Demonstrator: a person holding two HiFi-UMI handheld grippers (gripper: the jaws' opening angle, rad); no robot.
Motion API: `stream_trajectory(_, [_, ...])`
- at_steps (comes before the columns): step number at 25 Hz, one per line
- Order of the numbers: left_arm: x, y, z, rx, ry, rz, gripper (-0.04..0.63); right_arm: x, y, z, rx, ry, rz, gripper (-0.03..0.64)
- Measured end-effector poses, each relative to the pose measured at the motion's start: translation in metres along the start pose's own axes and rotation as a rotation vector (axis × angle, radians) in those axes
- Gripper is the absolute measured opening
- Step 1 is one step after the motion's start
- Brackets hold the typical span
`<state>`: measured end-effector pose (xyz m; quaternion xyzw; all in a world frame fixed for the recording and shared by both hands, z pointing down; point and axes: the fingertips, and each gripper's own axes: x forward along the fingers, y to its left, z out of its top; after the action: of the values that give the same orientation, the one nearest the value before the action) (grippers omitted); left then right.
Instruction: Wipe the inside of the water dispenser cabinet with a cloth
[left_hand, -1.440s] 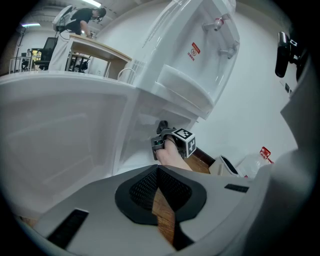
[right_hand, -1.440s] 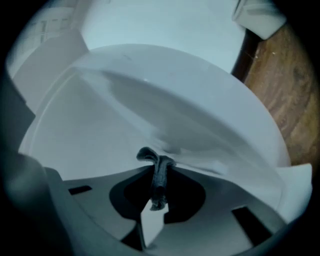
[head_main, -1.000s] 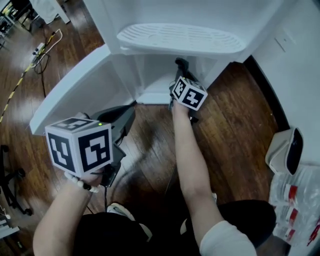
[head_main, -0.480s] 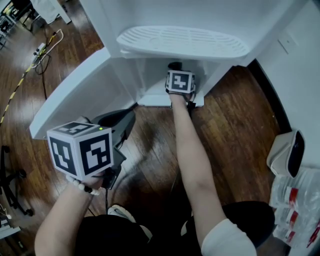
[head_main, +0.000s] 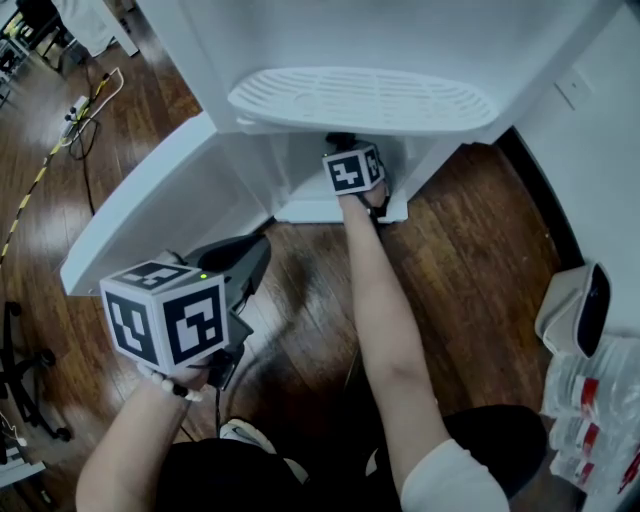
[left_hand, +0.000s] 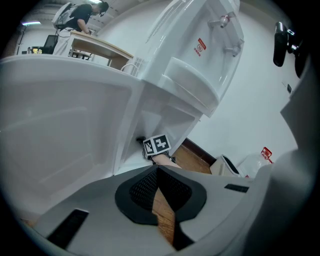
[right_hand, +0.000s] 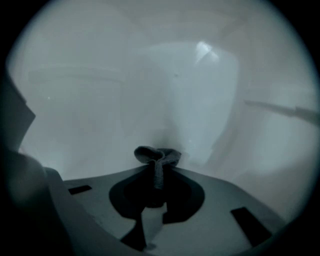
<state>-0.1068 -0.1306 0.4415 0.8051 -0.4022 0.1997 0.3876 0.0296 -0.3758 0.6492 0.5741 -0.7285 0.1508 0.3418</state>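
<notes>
Dim cabinet interior (right_hand: 190, 90), cloth (right_hand: 156, 156) in right tool (right_hand: 156, 172)

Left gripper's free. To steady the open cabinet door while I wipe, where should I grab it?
Likely the top edge of the cabinet door near its free outer corner, from above, jaws astride the panel: it stands swung wide left with that thin rim exposed. The left gripper, closed at present, must open first.
</notes>
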Motion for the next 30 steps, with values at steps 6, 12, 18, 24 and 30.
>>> stream_trajectory(6, [-0.002,0.007,0.001,-0.015,-0.005,0.008,-0.002,0.008,0.062,0.026,-0.053,-0.019,0.147,0.043])
stream_trajectory(12, [-0.007,0.01,0.0,-0.026,-0.011,0.013,-0.002,0.005,0.094,0.031,-0.063,-0.044,0.253,0.044])
stream_trajectory(18, [-0.005,0.003,0.0,-0.013,-0.008,0.006,-0.002,0.005,0.105,0.034,-0.108,-0.08,0.32,0.046])
stream_trajectory(24, [-0.009,0.006,0.0,-0.021,-0.014,0.02,-0.003,0.006,0.104,0.031,-0.144,-0.088,0.311,0.041])
stream_trajectory(30, [-0.014,-0.002,0.003,-0.006,-0.023,0.015,-0.002,0.006,0.069,0.026,0.02,-0.043,0.157,0.041])
